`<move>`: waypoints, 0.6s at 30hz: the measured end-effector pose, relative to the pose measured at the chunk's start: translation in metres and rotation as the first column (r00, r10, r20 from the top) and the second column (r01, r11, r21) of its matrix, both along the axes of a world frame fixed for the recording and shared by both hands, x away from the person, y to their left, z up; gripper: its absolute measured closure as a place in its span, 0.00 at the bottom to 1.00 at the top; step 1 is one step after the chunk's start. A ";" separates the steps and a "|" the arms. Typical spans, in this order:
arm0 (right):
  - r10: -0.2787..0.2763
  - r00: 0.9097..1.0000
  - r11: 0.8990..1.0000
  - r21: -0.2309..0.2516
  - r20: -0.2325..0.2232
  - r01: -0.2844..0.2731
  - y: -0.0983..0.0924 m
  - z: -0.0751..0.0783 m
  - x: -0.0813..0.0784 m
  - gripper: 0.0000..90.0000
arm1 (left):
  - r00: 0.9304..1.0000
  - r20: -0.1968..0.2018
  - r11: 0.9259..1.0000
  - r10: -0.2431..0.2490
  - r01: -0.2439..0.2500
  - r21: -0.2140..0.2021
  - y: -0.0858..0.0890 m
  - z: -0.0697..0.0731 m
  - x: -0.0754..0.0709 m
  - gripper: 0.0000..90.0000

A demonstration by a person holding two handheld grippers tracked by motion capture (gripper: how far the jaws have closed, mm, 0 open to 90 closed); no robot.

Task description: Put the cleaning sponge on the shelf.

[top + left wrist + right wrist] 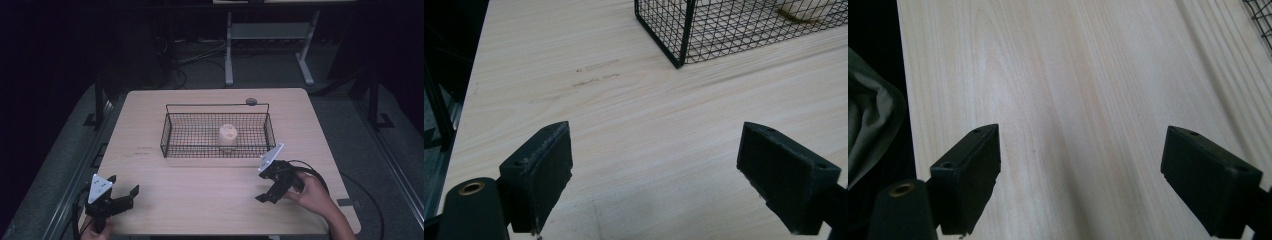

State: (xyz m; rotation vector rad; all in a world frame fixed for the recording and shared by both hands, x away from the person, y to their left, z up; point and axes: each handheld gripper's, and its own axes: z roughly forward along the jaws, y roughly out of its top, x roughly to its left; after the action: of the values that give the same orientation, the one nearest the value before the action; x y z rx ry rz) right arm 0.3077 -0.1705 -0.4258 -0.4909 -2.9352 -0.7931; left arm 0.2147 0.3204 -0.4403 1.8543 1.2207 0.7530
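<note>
1. My left gripper (122,192) is nearest me, by the near left corner of the table (200,200), my hand around its handle at the near edge. Its jaws stand wide apart with nothing between them; in the left gripper view, bare pale wood lies under my left gripper (656,170).
2. My right gripper (272,189) is near the near right corner of the table, a little farther in than the left one, with my right hand (312,195) behind it and its black cable looping around my wrist. Its jaws point toward the near edge and are also spread wide, holding nothing. In the right gripper view, plain wood grain runs between the pads of my right gripper (1080,172), and a corner of black mesh pokes in at the top right.
3. Farther in, about mid-table, sits the black wire basket (170,135), long side facing me, its thin handle raised along the far side. My right gripper is just off its near right corner, apart from it. The left gripper view catches a near corner of the wire basket (679,47).
4. Inside the basket, right of its middle, stands a pale round object (227,136); I cannot tell what it is.
5. A small dark round thing (251,101) lies near the table's far edge, just behind the basket's handle.
</note>
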 end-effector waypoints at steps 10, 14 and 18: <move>-0.037 0.999 0.999 0.009 -0.002 0.037 -0.017 -0.010 -0.009 0.17 | 1.000 -0.001 1.000 0.002 -0.002 0.003 0.000 0.000 0.000 0.15; -0.049 0.999 0.999 0.021 -0.001 0.050 -0.023 -0.013 -0.013 0.17 | 1.000 -0.001 1.000 0.002 -0.002 0.004 -0.002 -0.001 0.000 0.15; -0.055 0.998 0.998 0.032 0.005 0.055 -0.027 -0.015 -0.016 0.17 | 1.000 -0.005 1.000 -0.004 0.004 0.010 -0.003 -0.002 0.001 0.15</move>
State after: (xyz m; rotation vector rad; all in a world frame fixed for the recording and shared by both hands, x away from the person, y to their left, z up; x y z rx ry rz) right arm 0.2919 -0.1973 -0.4408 -0.5705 -2.9212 -0.8474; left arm 0.2156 0.3176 -0.4419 1.8670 1.2179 0.7539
